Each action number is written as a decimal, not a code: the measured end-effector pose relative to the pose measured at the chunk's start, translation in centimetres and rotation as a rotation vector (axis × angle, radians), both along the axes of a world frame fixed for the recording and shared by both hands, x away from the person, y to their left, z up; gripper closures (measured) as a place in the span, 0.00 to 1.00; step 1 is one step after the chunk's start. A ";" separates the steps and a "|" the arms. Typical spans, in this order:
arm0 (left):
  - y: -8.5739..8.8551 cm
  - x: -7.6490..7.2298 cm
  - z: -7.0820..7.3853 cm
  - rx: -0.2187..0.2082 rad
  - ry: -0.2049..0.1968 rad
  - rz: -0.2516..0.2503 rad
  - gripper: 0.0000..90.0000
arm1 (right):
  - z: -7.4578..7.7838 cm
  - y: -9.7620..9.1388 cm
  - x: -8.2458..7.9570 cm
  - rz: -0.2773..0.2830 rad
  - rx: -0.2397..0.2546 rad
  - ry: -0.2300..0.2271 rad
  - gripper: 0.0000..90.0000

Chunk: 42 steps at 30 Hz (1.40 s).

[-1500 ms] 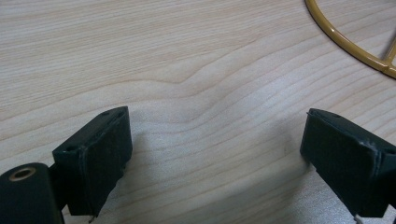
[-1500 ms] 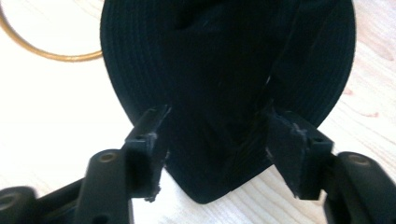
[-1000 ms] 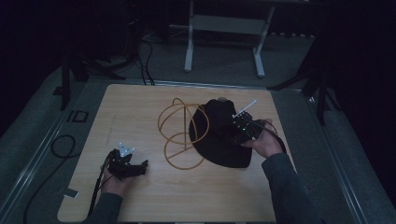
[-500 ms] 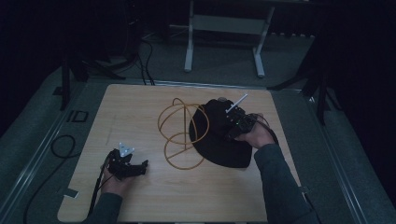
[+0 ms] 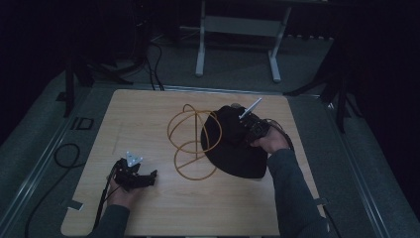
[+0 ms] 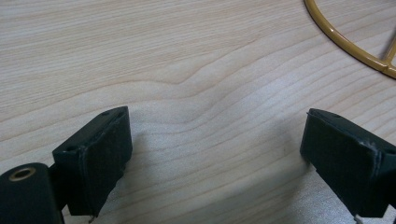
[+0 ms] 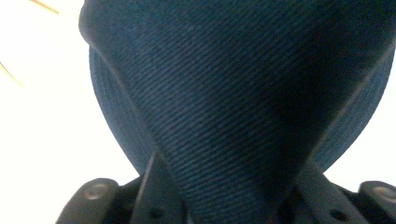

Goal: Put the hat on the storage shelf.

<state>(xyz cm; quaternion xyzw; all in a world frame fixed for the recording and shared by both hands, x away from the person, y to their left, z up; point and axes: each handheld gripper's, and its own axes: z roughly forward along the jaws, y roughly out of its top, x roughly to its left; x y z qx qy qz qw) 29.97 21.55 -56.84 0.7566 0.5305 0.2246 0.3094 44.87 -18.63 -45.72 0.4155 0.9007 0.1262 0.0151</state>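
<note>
Dim surroundings frame a pale wooden desk (image 5: pixel 148 114). On it, the right gripper (image 5: pixel 250 130) has just been closing and now pinches a raised fold of the dark blue twill fabric cap (image 7: pixel 233 107), which lies on the desk's right half directly under that hand, its rounded edge running away ahead of the jaws. Left of the cap, touching it, sits a yellow wire hoop frame (image 5: pixel 190 144). The left gripper (image 6: pixel 215 154) rests wide and empty near the front-left, well apart, so the right hand is the nearer.
</note>
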 end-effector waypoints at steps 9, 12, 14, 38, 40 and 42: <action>0.0 0.0 0.0 0.001 0.001 -0.001 0.10 | 0.4 -0.2 -0.3 0.011 -0.013 -0.027 0.97; 0.0 0.0 0.0 0.000 0.000 -0.001 0.10 | 0.8 -0.3 -0.5 0.011 -0.010 -0.043 0.97; 0.0 0.0 0.0 0.001 0.001 -0.001 0.10 | 1.0 -0.4 -0.6 0.012 -0.013 -0.059 0.97; 0.0 0.0 0.0 0.001 0.001 -0.001 0.10 | 3.8 -2.1 -1.6 -0.008 0.006 -0.133 0.98; 0.0 0.0 0.0 0.001 0.001 -0.001 0.10 | 3.9 -2.1 -1.7 -0.007 0.006 -0.136 0.98; 0.0 0.0 0.0 0.001 0.001 -0.001 0.10 | 4.0 -2.1 -1.8 -0.005 0.002 -0.139 0.98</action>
